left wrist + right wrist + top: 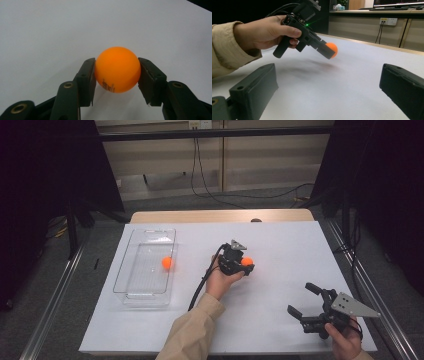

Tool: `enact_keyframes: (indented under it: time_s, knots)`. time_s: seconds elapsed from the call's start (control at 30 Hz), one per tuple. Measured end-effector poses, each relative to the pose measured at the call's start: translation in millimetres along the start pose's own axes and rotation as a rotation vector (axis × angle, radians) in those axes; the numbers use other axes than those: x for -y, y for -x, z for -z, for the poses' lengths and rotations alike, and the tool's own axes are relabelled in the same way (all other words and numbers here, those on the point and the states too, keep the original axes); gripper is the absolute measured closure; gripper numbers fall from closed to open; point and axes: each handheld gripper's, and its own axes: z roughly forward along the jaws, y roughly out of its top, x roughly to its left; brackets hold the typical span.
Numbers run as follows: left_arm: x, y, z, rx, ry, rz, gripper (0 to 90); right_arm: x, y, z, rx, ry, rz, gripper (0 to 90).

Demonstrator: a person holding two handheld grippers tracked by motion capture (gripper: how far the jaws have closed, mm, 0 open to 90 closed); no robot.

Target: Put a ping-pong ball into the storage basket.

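The left gripper point(240, 262) is clamped on an orange ball point(117, 69), held clear above the bench point(280, 245), likely bound for the clear tray point(131, 270); the right gripper point(306, 301) rests apart, empty.

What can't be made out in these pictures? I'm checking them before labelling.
- Print on the held ball, left gripper view: too small and blurred.
- Held ball's near side, right gripper view: covered by the left gripper.
- Tray wall outlines, high view: clear plastic, faint.

Orange ball point(117, 69) clamped in left tool point(117, 82), off the table.
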Motion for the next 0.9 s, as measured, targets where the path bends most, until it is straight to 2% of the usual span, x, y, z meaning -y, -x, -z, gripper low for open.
enact_keyframes:
  time_s: [0.33,0.9]
  knots:
    - [9.1,-2.5,12.7,-0.001,0.0,0.018,50.9,0.0,-0.5,-0.4,-0.002,-0.002,0.004,1.0]
    - [18.3,-7.3,23.2,-0.006,-0.002,0.033,50.9,0.2,-0.5,-0.4,0.0,-0.004,0.002,1.0]
